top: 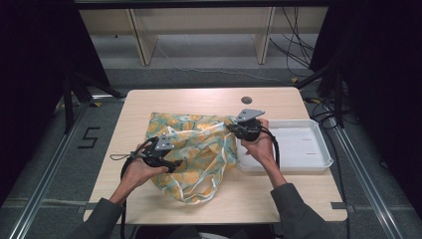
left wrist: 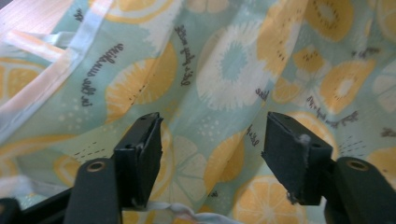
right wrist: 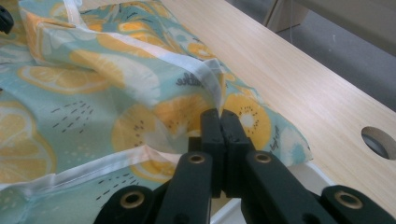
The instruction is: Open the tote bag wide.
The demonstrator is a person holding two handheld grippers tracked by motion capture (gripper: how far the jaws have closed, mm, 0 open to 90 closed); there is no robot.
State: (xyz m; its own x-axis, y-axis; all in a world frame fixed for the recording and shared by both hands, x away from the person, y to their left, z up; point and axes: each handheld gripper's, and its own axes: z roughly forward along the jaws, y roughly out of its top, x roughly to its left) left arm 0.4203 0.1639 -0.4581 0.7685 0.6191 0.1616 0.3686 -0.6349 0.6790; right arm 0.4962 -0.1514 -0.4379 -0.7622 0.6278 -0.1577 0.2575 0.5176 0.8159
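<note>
A crumpled cloth bag [top: 196, 149] in pale mint, printed with yellow citrus slices and trimmed in white, lies in the middle of a wooden table [top: 278, 191]. The right gripper [right wrist: 219, 122] is clamped tight on the bag's edge beside a white tray [top: 303, 144]. The left gripper [left wrist: 212, 140] hovers over the fabric, jaws spread apart and holding nothing

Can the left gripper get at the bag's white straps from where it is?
Probably yes. The left gripper hangs open over the fruit-print bag, and the white straps lie bare on the table nearby. The right gripper pinches the far corner, away from that path.
</note>
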